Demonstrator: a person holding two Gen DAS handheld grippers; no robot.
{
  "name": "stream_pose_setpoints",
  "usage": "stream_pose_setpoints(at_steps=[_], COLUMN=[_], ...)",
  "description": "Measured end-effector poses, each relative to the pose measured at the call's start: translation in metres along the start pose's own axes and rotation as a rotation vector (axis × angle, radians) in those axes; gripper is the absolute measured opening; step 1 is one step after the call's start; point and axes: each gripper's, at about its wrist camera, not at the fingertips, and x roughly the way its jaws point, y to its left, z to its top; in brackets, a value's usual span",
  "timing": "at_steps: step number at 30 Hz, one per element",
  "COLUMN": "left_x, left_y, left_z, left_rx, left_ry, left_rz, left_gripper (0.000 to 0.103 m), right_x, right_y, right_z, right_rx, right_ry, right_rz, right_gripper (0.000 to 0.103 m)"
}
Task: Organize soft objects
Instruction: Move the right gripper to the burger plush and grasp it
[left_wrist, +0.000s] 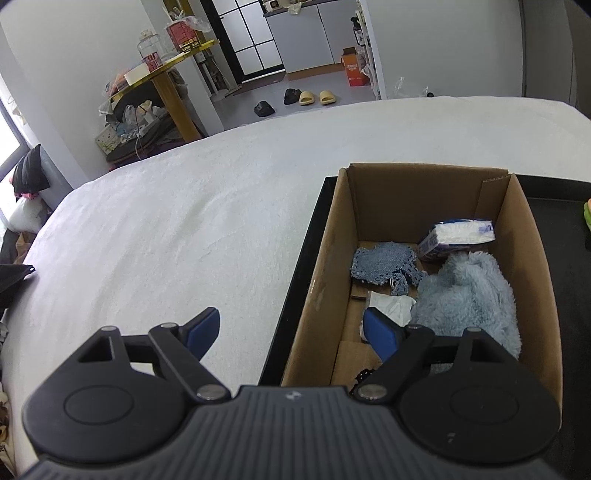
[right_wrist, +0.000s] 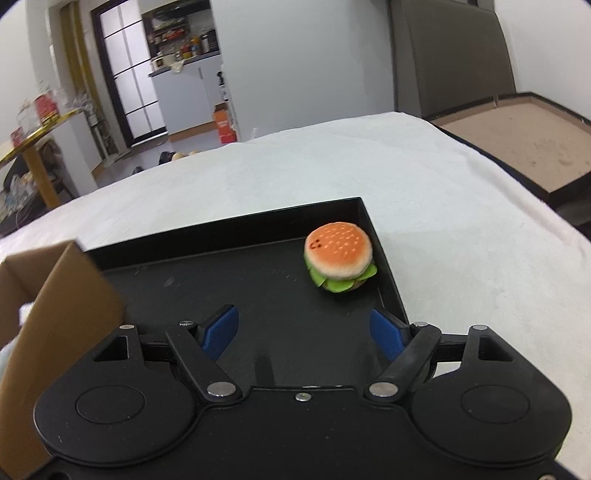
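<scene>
A cardboard box (left_wrist: 325, 258) stands in the left part of a black tray (right_wrist: 229, 280) on a white bed. Inside it lie a fluffy light-blue cloth (left_wrist: 469, 295), a denim-blue piece (left_wrist: 380, 264), a tissue pack (left_wrist: 458, 234) and a crumpled white tissue (left_wrist: 391, 304). My left gripper (left_wrist: 290, 323) hangs open above the box's left wall, one finger over the bed and one over the box, holding nothing. A plush hamburger (right_wrist: 338, 256) sits in the tray's far right corner. My right gripper (right_wrist: 303, 326) is open and empty over the tray floor, short of the hamburger.
The white bedspread (left_wrist: 166, 229) stretches out left of and behind the tray. The box corner (right_wrist: 70, 295) rises at the left of the right wrist view. A bare bed base (right_wrist: 517, 136) lies to the right, and a cluttered side table (left_wrist: 162, 74) and slippers (left_wrist: 314, 96) stand beyond the bed.
</scene>
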Motion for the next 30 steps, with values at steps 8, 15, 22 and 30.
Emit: stream_pose_setpoints(at_steps=[8,15,22,30], left_x=[0.005,0.009,0.014,0.014], left_y=[-0.008,-0.012,-0.017,-0.022], left_z=[0.003,0.005,0.005,0.008], left_rx=[0.019,0.032,0.044,0.058], left_ry=[0.014,0.022,0.035,0.026], left_rz=[0.027,0.054,0.061,0.059], left_gripper=[0.084,0.084,0.084,0.084], right_x=[0.019,0.027,0.037,0.048], right_y=[-0.003,0.002,0.006,0.007], right_z=[0.005,0.011,0.017,0.026], right_rx=[0.023,0.023,0.006,0.008], right_ry=[0.016,0.007,-0.005,-0.022], right_rz=[0.021,0.014,-0.002,-0.010], right_gripper=[0.073,0.074,0.074,0.071])
